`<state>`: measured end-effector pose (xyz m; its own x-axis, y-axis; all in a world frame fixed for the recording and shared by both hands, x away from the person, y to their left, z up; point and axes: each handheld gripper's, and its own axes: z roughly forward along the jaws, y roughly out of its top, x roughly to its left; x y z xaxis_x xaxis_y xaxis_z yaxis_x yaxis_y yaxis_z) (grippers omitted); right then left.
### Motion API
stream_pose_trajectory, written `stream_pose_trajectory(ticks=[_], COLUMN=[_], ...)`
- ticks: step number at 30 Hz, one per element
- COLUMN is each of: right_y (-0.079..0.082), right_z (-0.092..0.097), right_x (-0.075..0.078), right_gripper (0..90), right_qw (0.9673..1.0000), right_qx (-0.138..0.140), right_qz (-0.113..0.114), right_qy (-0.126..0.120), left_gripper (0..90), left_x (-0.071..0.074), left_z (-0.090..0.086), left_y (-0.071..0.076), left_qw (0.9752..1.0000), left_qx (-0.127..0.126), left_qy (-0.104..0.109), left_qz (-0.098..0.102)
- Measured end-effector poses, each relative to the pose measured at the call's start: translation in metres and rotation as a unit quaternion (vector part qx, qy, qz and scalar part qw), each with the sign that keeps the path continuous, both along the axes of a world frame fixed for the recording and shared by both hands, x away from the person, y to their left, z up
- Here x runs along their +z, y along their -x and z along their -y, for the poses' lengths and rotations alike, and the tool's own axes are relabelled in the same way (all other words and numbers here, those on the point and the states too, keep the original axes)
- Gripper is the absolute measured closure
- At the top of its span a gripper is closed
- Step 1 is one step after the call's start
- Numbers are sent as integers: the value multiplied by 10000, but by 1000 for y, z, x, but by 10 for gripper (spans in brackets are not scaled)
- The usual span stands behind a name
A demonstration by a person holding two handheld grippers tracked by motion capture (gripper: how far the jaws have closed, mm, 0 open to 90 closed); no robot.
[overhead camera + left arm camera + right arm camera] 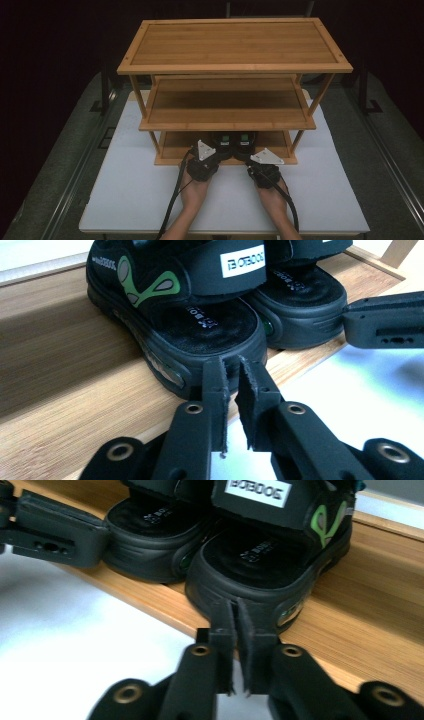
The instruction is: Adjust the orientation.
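**Pair of sandals on lowest rack shelf, both tools at their heels**

Dark surroundings frame a white surface [130, 190] seen from the high view. On it stands a three-tier bamboo shoe rack [234, 45], each shelf a framed slatted board, the top shelf widest in view. The top and middle shelves carry nothing visible.

On the bottom shelf [172, 150], near its front edge, sits a pair of black sandals side by side, touching or nearly so, heels towards the person. The left sandal [175, 315] has green and grey shapes on its side strap. The right sandal [270, 555] carries a matching green mark on its outer side. Each has a white label on the strap with dark lettering, seen reversed; it appears to read "BOBDOG", though this is not certain. Small white print on both insoles is too small to read.

Two hands enter from the bottom of the high view, each holding a tool with a grey three-cornered plate on top and a trailing black cable.

The left tool [233, 390] sits just at the heel of the left sandal, its jaws nearly together with a narrow gap, gripping nothing.

The right tool [235, 630] is at the heel of the right sandal, jaws likewise almost pressed together with a thin slit between, pinching nothing.
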<state>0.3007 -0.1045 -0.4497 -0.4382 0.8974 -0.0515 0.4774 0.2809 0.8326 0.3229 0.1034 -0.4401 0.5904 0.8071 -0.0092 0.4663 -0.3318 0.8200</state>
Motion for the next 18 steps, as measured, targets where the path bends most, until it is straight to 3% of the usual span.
stream_pose_trajectory(ticks=[4, 10, 18], right_y=[3, 6, 11], right_z=[4, 14, 20], right_x=[2, 7, 12], right_gripper=[760, 720, 652], right_qw=[10000, 9995, 9987], right_qx=[49, 135, 311], right_qz=[8, -135, -236], right_qy=[-14, -235, -340], left_gripper=[770, 719, 643], left_x=[1, 2, 6], left_z=[-4, -5, -8], left_y=[3, 10, 15], left_qw=[9999, 9997, 9994], left_qx=[-10, -126, -211], left_qy=[130, 203, 273], left_qz=[-44, -58, -94])
